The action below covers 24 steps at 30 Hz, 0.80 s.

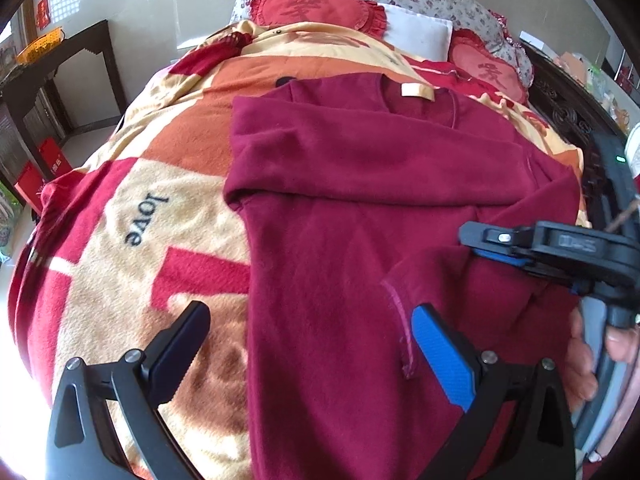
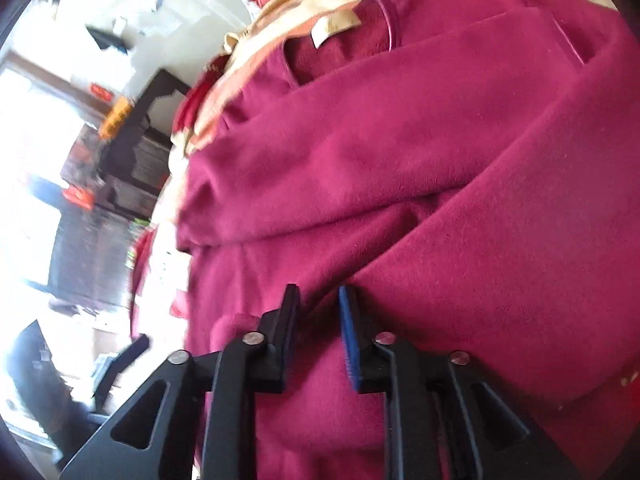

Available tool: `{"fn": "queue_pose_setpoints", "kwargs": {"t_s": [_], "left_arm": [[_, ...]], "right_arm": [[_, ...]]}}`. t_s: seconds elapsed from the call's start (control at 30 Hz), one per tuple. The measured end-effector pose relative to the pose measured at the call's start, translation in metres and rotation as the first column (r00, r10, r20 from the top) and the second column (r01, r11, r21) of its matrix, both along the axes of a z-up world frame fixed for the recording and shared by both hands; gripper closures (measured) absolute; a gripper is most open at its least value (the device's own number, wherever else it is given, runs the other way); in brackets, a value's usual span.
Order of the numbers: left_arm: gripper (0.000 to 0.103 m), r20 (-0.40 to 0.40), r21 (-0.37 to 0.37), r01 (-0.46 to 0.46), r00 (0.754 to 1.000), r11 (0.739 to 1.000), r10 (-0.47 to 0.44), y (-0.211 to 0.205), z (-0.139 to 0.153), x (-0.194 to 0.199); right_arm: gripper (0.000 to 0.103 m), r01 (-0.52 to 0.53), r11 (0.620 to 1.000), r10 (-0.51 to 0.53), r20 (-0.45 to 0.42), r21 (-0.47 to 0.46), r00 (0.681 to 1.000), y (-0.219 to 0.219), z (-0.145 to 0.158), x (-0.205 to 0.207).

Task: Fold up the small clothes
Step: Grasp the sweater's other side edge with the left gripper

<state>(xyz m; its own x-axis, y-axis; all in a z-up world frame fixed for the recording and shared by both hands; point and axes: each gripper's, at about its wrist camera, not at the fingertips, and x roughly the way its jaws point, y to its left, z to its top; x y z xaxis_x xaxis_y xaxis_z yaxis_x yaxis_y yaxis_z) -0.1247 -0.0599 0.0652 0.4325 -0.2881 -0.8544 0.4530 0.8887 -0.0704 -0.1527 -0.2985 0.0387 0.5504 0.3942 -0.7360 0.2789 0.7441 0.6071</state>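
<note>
A dark red sweater [image 1: 360,184] lies on a blanket-covered bed, collar and cream label [image 1: 417,91] at the far end, one sleeve folded across the chest. My left gripper [image 1: 312,336] is open and empty, low over the sweater's near left side, its blue pad by a seamed edge [image 1: 400,320]. My right gripper [image 1: 496,248] comes in from the right and pinches a raised fold of the sweater's right side. In the right wrist view the fingers [image 2: 318,320] stand close together with sweater cloth [image 2: 400,160] between them.
The blanket [image 1: 132,208] is orange, cream and red with the word "love". Red heart pillows [image 1: 316,6] and a white pillow [image 1: 420,34] lie at the headboard. A dark side table [image 1: 60,60] and red boxes [image 1: 36,176] stand left of the bed.
</note>
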Motion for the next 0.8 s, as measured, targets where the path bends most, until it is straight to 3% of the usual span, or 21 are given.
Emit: {"fn": "queue_pose_setpoints", "kwargs": {"t_s": [0.07,0.23,0.3,0.37,0.47,0.67,0.8], "left_arm": [[0.0,-0.003,0.0,0.019,1.0,1.0,-0.019,-0.007,-0.003,0.001],[0.002,-0.025,0.0,0.091,0.996,0.996,-0.091,-0.036,-0.016,0.003],[0.018,-0.041,-0.001,0.122,0.992,0.993,-0.122,-0.049,-0.022,0.003],[0.061,-0.091,-0.021,0.168,0.981,0.986,-0.169,-0.06,-0.025,0.004],[0.086,-0.118,-0.049,0.206,0.97,0.977,-0.211,-0.07,-0.016,0.005],[0.089,0.031,-0.088,0.288,0.958,0.954,-0.287,-0.092,0.062,0.02],[0.089,0.118,-0.123,0.281,0.956,0.952,-0.267,-0.094,0.118,0.055]], "right_arm": [[0.086,0.012,1.0,-0.012,0.032,-0.005,0.999,-0.002,0.011,-0.01],[0.086,0.048,0.997,-0.044,0.065,-0.054,0.997,-0.01,0.031,-0.045],[0.086,0.065,0.997,-0.061,0.074,-0.048,0.995,-0.017,0.035,-0.059],[0.086,0.088,0.995,-0.084,0.08,-0.05,0.993,-0.026,0.038,-0.075],[0.086,0.143,0.988,-0.137,0.097,-0.057,0.986,-0.043,0.045,-0.099],[0.086,0.28,0.958,-0.273,0.106,-0.056,0.956,-0.09,0.049,-0.129],[0.086,0.341,0.938,-0.331,0.132,-0.061,0.935,-0.114,0.058,-0.132]]}}
